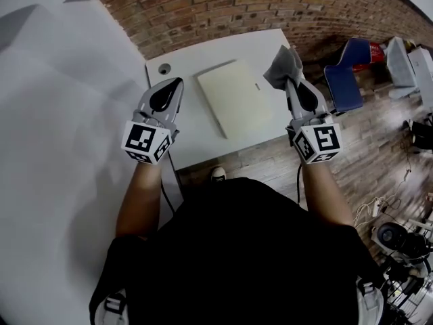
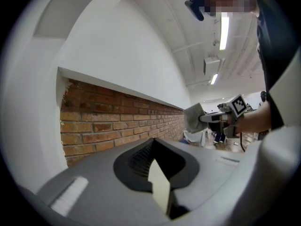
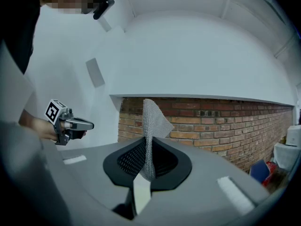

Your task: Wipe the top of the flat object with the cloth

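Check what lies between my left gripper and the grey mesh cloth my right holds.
The cream flat object on the white table, beside the grey mesh cloth; the head view shows it.

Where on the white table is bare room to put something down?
Bare table lies between the flat object and the near edge, and in the far strip by the brick wall. Tighter at right, where the right gripper holds the cloth.

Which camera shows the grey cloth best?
The right gripper view. There the cloth fills the middle, its weave is clear, and it stands upright, pinched in the shut jaws of the right gripper. The head view shows it only as a small grey bunch at that gripper's tip. The left gripper view shows it tiny and far off.
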### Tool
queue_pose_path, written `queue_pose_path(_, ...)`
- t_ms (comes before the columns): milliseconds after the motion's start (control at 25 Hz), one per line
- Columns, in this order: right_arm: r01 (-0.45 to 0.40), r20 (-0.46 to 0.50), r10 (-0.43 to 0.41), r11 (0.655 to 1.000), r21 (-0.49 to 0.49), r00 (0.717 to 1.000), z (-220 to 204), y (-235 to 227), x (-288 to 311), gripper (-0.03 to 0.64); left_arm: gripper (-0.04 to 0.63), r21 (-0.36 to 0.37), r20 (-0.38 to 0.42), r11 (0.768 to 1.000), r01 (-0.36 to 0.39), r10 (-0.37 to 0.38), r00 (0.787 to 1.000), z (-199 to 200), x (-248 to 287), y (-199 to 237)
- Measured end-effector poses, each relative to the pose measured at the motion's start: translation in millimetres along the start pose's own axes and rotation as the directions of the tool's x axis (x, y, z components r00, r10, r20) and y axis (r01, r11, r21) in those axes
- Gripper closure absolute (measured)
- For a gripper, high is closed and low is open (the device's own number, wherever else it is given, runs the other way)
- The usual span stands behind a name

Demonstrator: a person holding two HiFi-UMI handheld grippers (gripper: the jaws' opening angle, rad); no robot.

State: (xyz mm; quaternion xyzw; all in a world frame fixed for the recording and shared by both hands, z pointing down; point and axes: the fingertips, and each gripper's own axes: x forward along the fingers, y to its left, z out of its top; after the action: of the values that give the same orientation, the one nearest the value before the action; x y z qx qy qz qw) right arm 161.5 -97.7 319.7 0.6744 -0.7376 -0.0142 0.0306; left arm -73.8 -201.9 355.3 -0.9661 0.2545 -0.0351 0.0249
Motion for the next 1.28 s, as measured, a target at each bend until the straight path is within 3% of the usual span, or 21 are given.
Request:
queue_pose_path(480, -0.033, 0.002, 0.033, 0.999, -0.01, 0.999, -2, -6, 15, 0.603, 0.595, 0.0, 0.015, 0.999, -0.033, 0.033, 0.999, 6, 6, 9)
queue_pose_path(1000, -0.188, 0.023, 0.188, 0.982, 0.005, 0.982, -3, -37, 40, 0.603, 0.595, -0.004, -0.015, 0.976, -0.216, 0.216, 0.976, 10, -1, -2)
queue_pose_path(1280, -0.233, 0.015, 0.232, 0.973, 0.008, 0.973, -7, -50, 36, 0.603, 0.595, -0.016, -0.039, 0.963, -0.269, 0.268, 0.963, 1, -8, -17)
